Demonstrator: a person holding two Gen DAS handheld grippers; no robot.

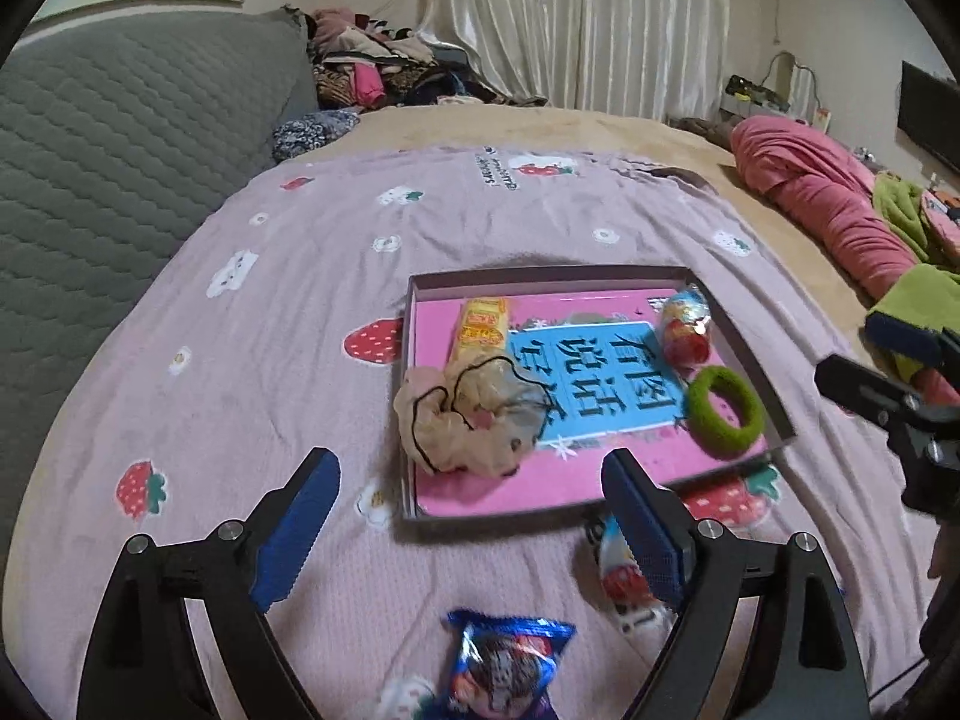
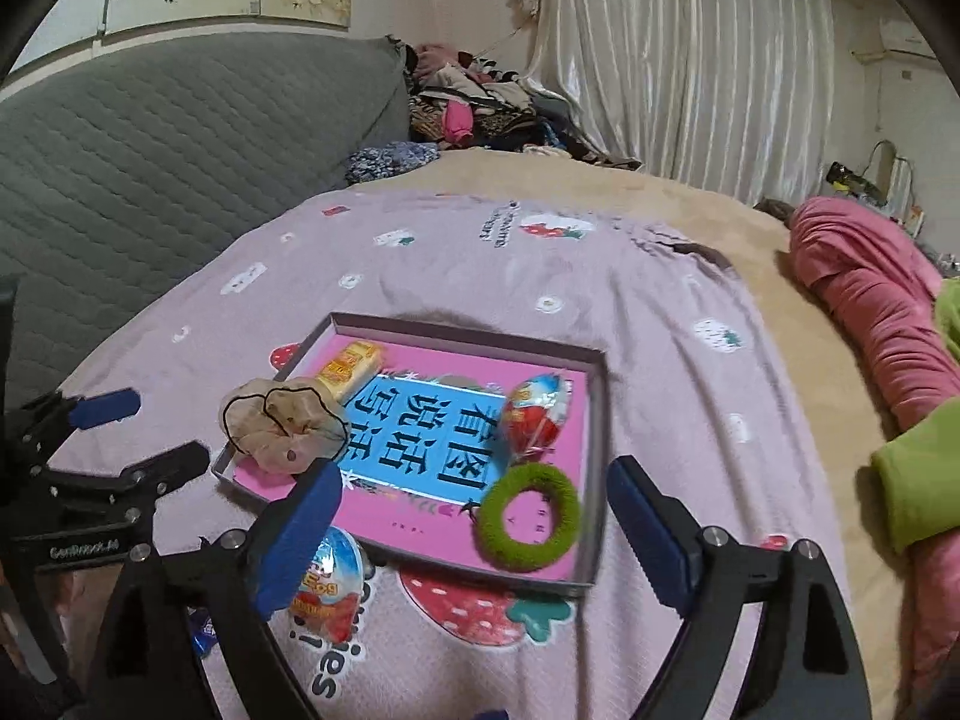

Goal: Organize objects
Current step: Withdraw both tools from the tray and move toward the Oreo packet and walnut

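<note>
A shallow grey tray (image 1: 540, 272) (image 2: 456, 330) lies on the lilac strawberry-print blanket with a pink and blue book as its floor. In it are a beige scrunchie (image 1: 468, 420) (image 2: 282, 426), a yellow snack pack (image 1: 480, 327) (image 2: 351, 366), a red foil egg (image 1: 684, 330) (image 2: 534, 414) and a green hair ring (image 1: 699, 402) (image 2: 498, 516). A second foil egg (image 1: 606, 564) (image 2: 327, 588) and a blue snack packet (image 1: 504, 666) lie on the blanket before the tray. My left gripper (image 1: 471, 462) (image 2: 138, 438) hangs open above the tray's near left corner. My right gripper (image 2: 474, 471) (image 1: 888, 396) hangs open over the near right part, holding nothing.
A grey quilted headboard (image 1: 120, 150) rises on the left, with a heap of clothes (image 1: 372, 66) behind it. A rolled pink blanket (image 1: 822, 198) and green fabric (image 2: 912, 480) lie to the right. White curtains (image 2: 690, 60) close the back.
</note>
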